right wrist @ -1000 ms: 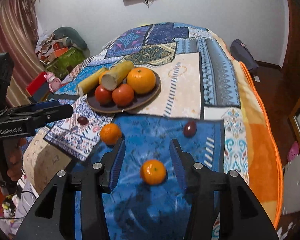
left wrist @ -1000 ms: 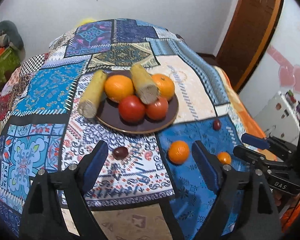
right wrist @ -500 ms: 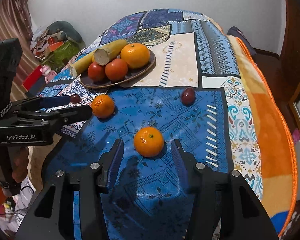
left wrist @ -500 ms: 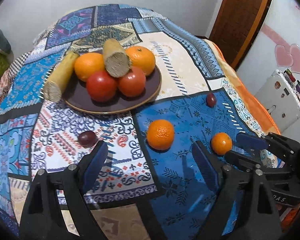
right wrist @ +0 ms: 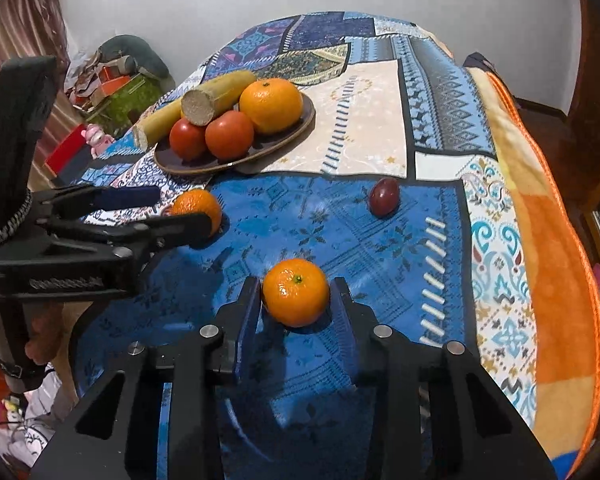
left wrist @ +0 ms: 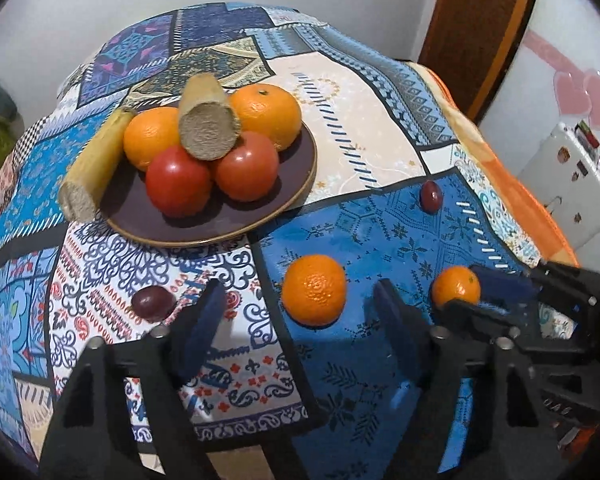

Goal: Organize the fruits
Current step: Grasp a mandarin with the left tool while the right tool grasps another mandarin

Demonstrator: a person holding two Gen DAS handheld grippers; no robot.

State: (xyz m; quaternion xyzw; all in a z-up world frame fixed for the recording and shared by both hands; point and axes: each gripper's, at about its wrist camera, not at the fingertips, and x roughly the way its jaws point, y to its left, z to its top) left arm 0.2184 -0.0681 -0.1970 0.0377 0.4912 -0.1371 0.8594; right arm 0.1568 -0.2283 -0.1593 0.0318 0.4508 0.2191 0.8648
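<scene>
A brown plate (left wrist: 220,236) holds two oranges, two tomatoes and two yellow cut stalks. On the blue cloth patch in front of it lies a larger orange (left wrist: 314,290). My left gripper (left wrist: 298,288) straddles it from the near side with its jaws closing, and gaps remain on both sides. A smaller orange (right wrist: 296,292) sits between the pads of my right gripper (right wrist: 296,284), whose jaws are closing and lie against its sides. One dark plum (left wrist: 153,302) lies left of the left gripper. Another plum (right wrist: 384,196) lies further back on the blue patch.
A patchwork blanket (right wrist: 360,128) covers the whole surface, with an orange border (right wrist: 556,280) falling away at the right. Clutter and a red box (right wrist: 64,152) stand off the left side. A white appliance (left wrist: 572,184) and a wooden door (left wrist: 472,32) are at the right.
My left gripper came forward and down to the larger orange, and its jaws narrowed. The right jaws advanced around the smaller orange and closed in on its sides.
</scene>
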